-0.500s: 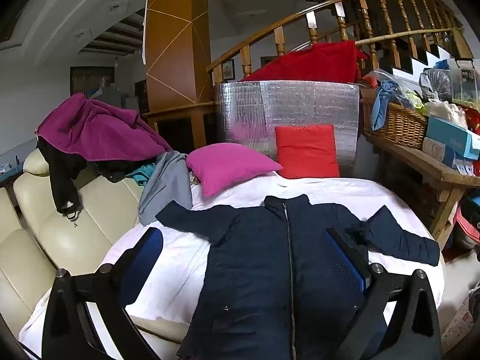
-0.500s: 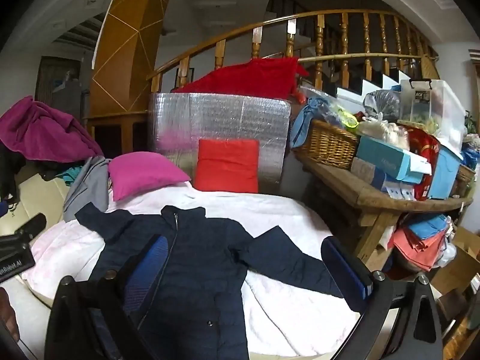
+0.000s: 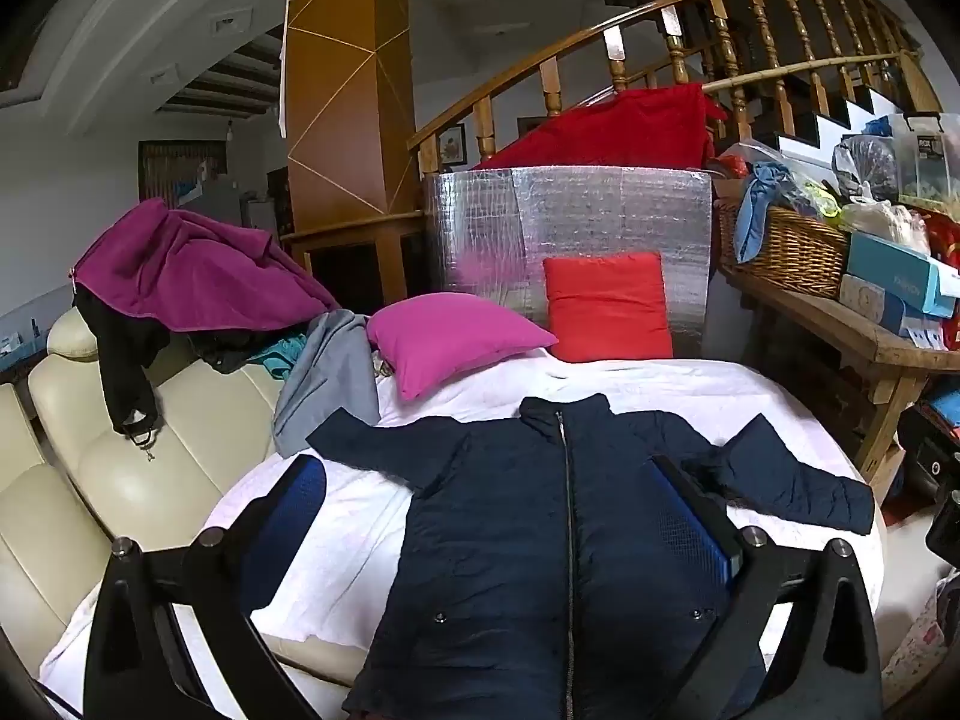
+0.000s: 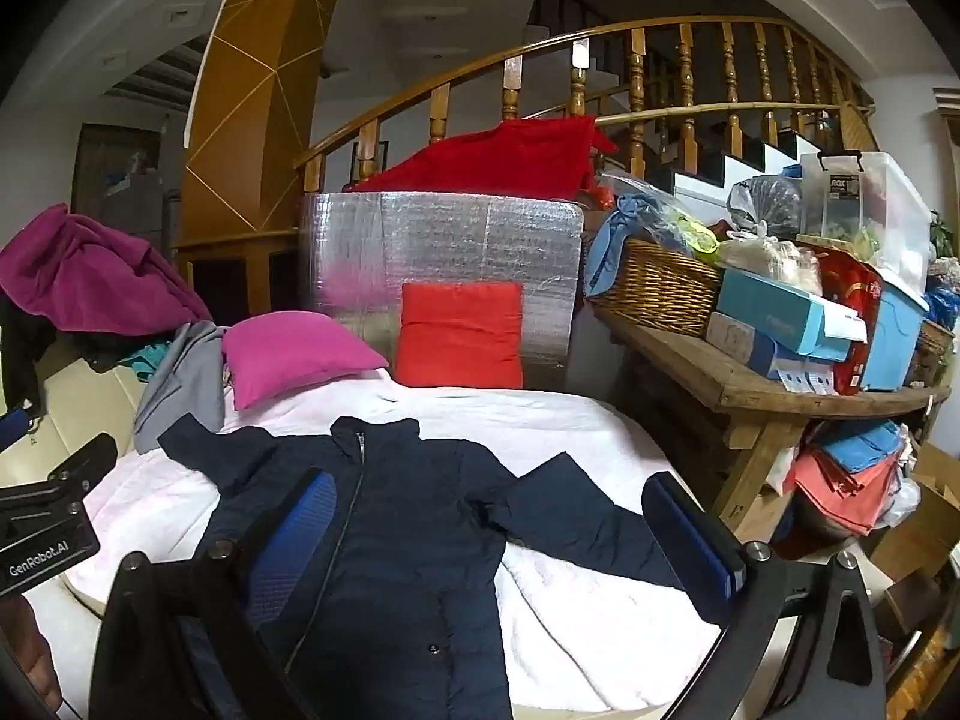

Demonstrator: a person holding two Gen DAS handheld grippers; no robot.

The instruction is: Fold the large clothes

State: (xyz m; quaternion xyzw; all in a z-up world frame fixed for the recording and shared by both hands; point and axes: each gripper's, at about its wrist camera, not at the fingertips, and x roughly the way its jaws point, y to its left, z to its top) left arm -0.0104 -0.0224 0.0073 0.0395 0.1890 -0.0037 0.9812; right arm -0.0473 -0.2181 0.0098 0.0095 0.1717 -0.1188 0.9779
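Observation:
A dark navy zip jacket [image 3: 558, 528] lies flat, front up, zipped, on a white sheet [image 3: 354, 516] over a round surface, both sleeves spread out. It also shows in the right wrist view [image 4: 390, 528]. My left gripper [image 3: 486, 516] is open and empty, held above the jacket's body. My right gripper [image 4: 486, 534] is open and empty, above the jacket's right side, with the right sleeve [image 4: 576, 522] between its fingers. The left gripper's body [image 4: 48, 516] shows at the left edge of the right wrist view.
A magenta pillow [image 3: 450, 336] and a red pillow [image 3: 606, 306] sit at the far side against a silver foil panel [image 3: 570, 222]. A cream sofa [image 3: 132, 456] with piled clothes [image 3: 186, 270] is on the left. A cluttered wooden bench [image 4: 750, 372] stands on the right.
Both views shift only slightly; the jacket has not moved and both grippers stay open.

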